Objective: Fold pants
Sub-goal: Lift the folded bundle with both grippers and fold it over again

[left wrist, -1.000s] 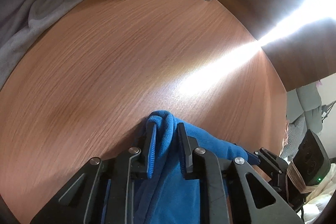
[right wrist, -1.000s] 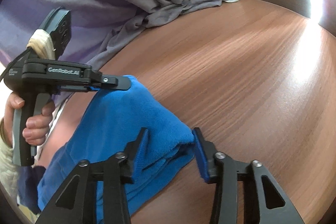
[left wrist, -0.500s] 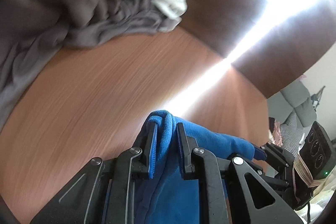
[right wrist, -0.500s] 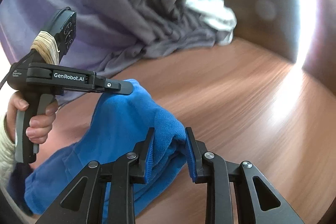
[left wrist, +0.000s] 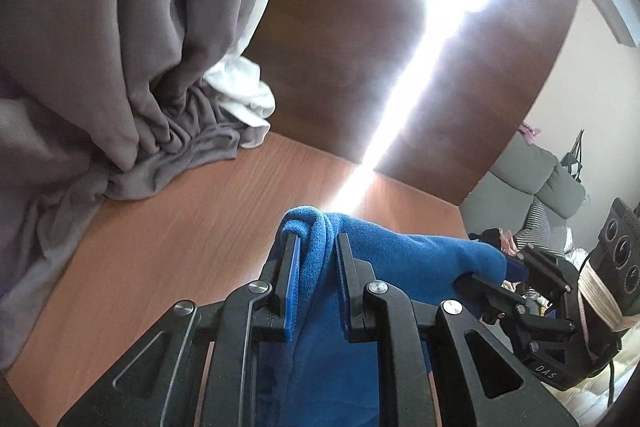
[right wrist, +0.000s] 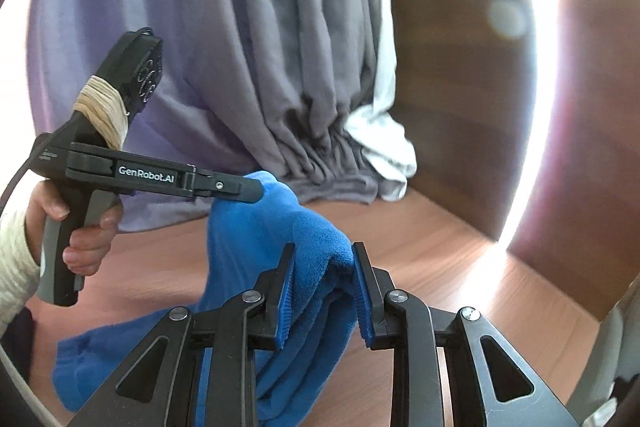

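Both grippers are now lifting the blue pants [right wrist: 256, 227] up off the table [left wrist: 160, 247]; the right gripper [right wrist: 323, 291], open a moment ago, is clamping a thick fold, the left gripper [left wrist: 316, 279] pinching another edge beside it, readying the next fold.

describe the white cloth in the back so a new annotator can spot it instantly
Start at the wooden tabletop and follow it to the far corner where it meets the dark brown panel. There the grey curtain bunches onto the table, and the white cloth sits tucked against its right edge. It is the only white fabric, unlike the blue pants clamped in both hand-held grippers.
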